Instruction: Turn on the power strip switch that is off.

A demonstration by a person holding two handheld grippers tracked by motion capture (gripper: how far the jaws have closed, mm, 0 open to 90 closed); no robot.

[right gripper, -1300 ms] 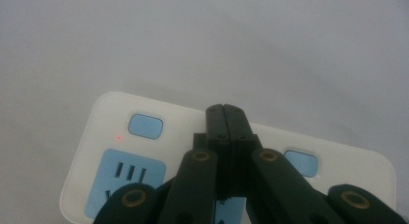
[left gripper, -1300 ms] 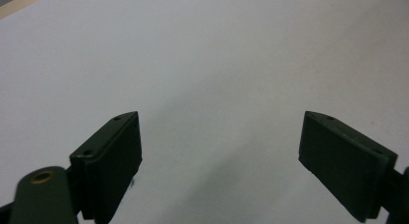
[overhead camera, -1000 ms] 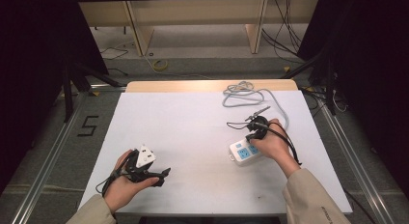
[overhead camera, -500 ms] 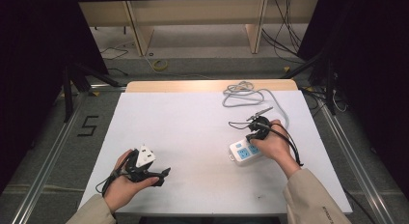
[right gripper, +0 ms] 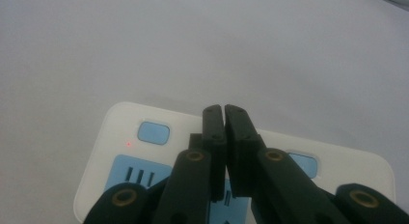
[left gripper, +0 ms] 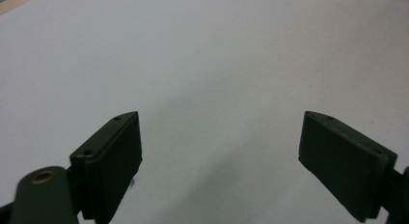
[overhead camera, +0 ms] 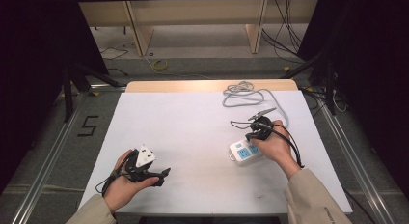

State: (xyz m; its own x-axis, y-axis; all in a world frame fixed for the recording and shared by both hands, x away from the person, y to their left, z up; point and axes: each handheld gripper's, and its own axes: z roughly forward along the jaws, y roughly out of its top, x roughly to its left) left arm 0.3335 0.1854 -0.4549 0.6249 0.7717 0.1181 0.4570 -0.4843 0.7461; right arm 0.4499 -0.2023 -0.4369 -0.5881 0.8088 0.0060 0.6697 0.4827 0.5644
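In the high view we see our right gripper [overhead camera: 254, 132] right of centre in the frame, held over the white power strip [overhead camera: 242, 152], which lies on the white table [overhead camera: 193, 132] just below and left of that hand. The strip's grey cable [overhead camera: 246, 95] runs from behind the hand up to a loose coil near the table's upper edge, right of the middle.

In the right gripper view, our right gripper [right gripper: 224, 109] sits in the lower middle of the frame with its jaws pressed together and nothing between them. Their tips sit over the power strip [right gripper: 120, 120], which fills the bottom of the frame. On the strip we see a pale blue button [right gripper: 153, 133] to the left of the jaws, a small red light [right gripper: 128, 144] just beside it, and a blue socket face [right gripper: 137, 175] below. Whether the jaw tips touch the strip we cannot tell.

Our left gripper [overhead camera: 161, 175] rests at the lower left of the high view, well apart from the strip. In the left gripper view, our left gripper [left gripper: 219, 156] has its jaws standing wide apart over bare table [left gripper: 217, 55].
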